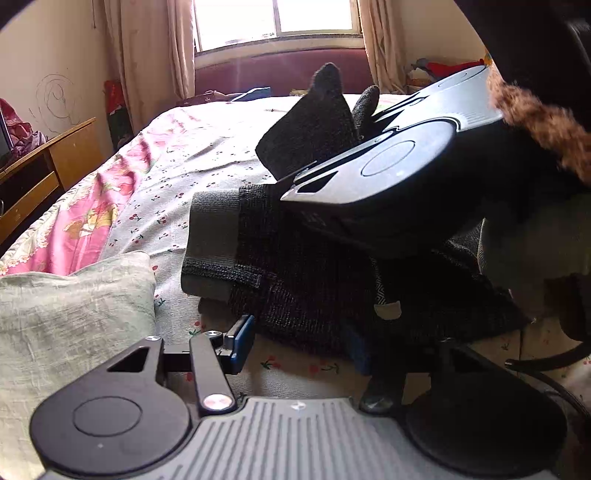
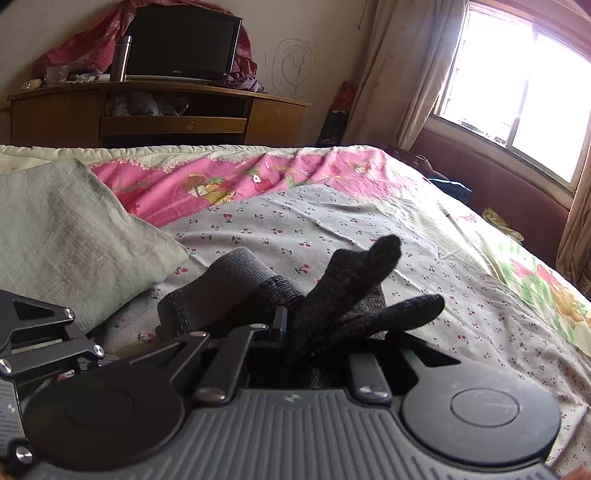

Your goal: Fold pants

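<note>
The dark grey knit pants (image 1: 295,280) lie bunched on the bed, with a lighter grey cuff at their left end. My left gripper (image 1: 299,347) is open low in front of them, its blue pads (image 1: 242,341) wide apart at the pile's near edge. My right gripper (image 2: 295,328) is shut on a fold of the pants (image 2: 351,295) and holds it up, so two dark fabric tips stick up above the jaws. In the left wrist view the right gripper's body (image 1: 399,155) hangs over the pile with that fold (image 1: 317,118) rising from it.
A pale green pillow (image 1: 66,314) lies left of the pants, also in the right wrist view (image 2: 74,236). The bed sheet (image 1: 177,177) has cherry print and a pink border. A wooden TV cabinet (image 2: 155,110) stands beyond the bed. A window (image 1: 273,18) is at the far end.
</note>
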### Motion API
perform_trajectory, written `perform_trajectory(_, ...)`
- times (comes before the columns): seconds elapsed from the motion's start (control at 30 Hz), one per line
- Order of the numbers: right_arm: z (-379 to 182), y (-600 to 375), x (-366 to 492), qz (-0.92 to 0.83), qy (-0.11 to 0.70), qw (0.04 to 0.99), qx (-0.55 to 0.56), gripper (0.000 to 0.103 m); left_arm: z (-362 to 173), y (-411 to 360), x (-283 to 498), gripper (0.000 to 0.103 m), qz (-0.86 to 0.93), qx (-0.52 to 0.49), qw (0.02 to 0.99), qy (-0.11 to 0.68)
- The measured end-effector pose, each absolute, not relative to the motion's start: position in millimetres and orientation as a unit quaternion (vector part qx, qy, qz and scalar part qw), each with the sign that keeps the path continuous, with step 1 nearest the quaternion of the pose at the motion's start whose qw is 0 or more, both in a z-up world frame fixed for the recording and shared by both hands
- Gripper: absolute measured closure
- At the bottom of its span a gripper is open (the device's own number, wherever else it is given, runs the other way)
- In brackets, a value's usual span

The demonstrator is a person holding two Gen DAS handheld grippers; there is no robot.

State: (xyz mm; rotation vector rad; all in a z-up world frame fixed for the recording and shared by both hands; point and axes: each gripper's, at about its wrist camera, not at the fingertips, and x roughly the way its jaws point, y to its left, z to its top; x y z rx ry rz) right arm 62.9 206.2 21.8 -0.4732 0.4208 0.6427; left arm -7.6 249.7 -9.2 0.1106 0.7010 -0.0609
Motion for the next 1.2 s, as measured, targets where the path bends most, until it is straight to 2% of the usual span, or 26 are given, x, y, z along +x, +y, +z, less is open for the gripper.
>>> perform_trajectory(0.1,19.1,214.5,61.3,0.316,0.200,0.897,-0.234,0.087,-8.7,249.1,-16.1,0.037,-0.028,0.048,0.936,0.348)
perform_trajectory(0.17,17.9,217.3,61.6,0.330,0.209,0.893,-0.223,0.078,-8.9,249.7,-18.5,0.037,-0.025,0.045,0.935,0.351)
perform_trajectory(0.5,27.2,229.8,70.8,0.350,0.240,0.895,-0.138,0.078,-5.3,253.3,-28.8,0.037,-0.001,0.034,0.932,0.361)
perform_trajectory(0.57,31.3,234.6,74.7,0.358,0.258,0.890,-0.115,0.072,-4.4,253.2,-30.6,0.037,0.001,0.041,0.931,0.363)
perform_trajectory(0.67,35.6,234.2,75.5,0.393,0.270,0.876,-0.070,0.077,0.2,255.1,-31.6,0.037,0.003,0.049,0.932,0.360)
perform_trajectory(0.77,38.4,227.6,73.5,0.386,0.263,0.881,-0.078,0.074,3.8,254.4,-34.0,0.037,0.011,0.051,0.934,0.355)
perform_trajectory(0.87,45.4,198.7,80.7,0.364,0.272,0.890,-0.041,0.066,8.4,264.7,-30.0,0.037,0.005,0.019,0.941,0.338)
perform_trajectory(1.0,49.0,188.0,101.0,0.324,0.273,0.904,-0.054,0.066,6.1,269.7,-10.4,0.037,0.008,-0.020,0.945,0.327)
perform_trajectory(1.07,47.8,188.3,114.4,0.326,0.292,0.898,-0.048,0.059,3.5,272.6,0.3,0.037,0.022,-0.032,0.944,0.327)
perform_trajectory(1.2,41.9,185.8,134.1,0.331,0.332,0.883,-0.033,0.058,-3.2,285.7,15.1,0.033,0.035,-0.104,0.936,0.334)
